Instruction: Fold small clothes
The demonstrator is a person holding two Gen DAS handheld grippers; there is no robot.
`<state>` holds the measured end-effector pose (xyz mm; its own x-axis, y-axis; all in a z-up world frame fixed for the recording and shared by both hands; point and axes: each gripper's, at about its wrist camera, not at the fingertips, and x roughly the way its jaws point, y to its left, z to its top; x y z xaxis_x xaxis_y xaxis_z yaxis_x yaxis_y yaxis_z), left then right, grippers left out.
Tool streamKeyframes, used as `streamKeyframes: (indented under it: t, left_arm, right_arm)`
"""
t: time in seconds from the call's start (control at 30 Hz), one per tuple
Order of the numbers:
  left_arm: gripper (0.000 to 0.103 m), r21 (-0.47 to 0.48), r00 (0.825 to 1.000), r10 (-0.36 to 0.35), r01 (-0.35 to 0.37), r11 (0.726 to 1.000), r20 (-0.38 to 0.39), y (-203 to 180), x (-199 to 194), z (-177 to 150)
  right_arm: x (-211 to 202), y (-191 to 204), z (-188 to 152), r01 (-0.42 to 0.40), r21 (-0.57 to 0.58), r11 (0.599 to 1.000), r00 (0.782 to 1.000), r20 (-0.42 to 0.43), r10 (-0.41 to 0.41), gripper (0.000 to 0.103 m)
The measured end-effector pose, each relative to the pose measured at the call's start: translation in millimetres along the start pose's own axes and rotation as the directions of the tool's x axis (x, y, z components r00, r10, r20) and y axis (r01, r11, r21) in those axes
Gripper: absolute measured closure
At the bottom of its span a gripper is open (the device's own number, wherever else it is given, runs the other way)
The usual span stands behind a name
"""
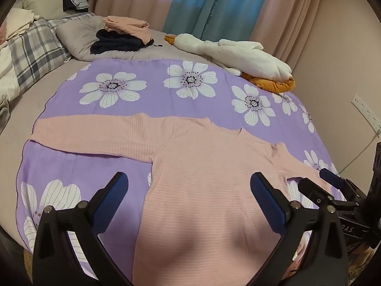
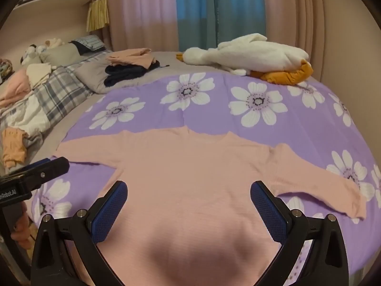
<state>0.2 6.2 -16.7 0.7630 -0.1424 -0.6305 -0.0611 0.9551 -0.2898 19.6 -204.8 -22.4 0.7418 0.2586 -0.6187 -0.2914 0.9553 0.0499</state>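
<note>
A pink ribbed long-sleeved top lies spread flat on a purple sheet with white flowers, both sleeves stretched out to the sides. My left gripper hovers open over the top's left side, nothing between its blue pads. My right gripper hangs open over the middle of the top, also with nothing in it. Each gripper shows at the edge of the other's view: the right gripper, the left gripper.
A pile of folded clothes, pink on navy, lies behind the sheet. A white plush goose rests at the back right. Plaid bedding and loose clothes crowd the left. A wall with a socket stands at right.
</note>
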Motion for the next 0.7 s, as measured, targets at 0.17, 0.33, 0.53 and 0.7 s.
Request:
streamKeyframes:
  t: [0.17,0.33,0.53,0.7]
  left_arm:
    - [0.001,0.015,1.0,0.025,-0.025,1.0,-0.017,2.0,3.8,0.8]
    - [0.001,0.058,0.998,0.052,-0.05,0.997,-0.029,0.3,6.6,-1.9]
    - [0.001,0.079,0.998,0.043,-0.039,0.996,-0.04,-2.5,7.2,-2.7]
    - [0.001,0.089,0.998,0.034,-0.03,0.996,-0.044,-5.2,7.6,-3.1]
  right_arm:
    - [0.8,-2.2,-1.0,-0.032,0.032,0.999,0.999,-0.012,0.032,0.001]
    - [0.9,-4.1,-1.1,-0.031,0.046,0.998,0.999,-0.017,0.032,0.001]
    - [2.4,-4.5,-3.0,-0.039,0.063,0.997,0.999,-0.027,0.041,0.001]
    - [0.9,-3.3,-4.5,-0.03,0.059,0.998,0.999,-0.018,0.031,0.001]
